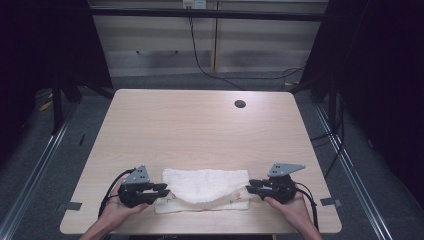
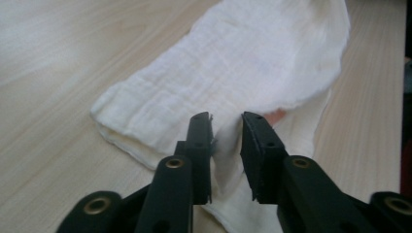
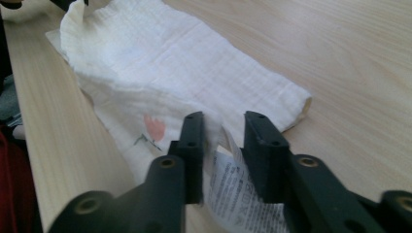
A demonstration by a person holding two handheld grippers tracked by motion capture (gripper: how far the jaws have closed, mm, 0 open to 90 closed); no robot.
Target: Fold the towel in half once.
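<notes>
At the near edge of the desk (image 1: 200,125), my left gripper (image 1: 161,190) and right gripper (image 1: 254,186) sit released astride the cloth's (image 1: 205,185) ends; I judge pinching both corners comes next.

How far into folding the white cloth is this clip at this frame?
Partly done, it seems. The white cloth lies near the table's front edge as a long band, its upper layer already doubled over. In hand: the left gripper and right gripper sit at opposite ends with open fingers astride the fabric, the right around the care label. Left, probably: closing and another fold.
</notes>
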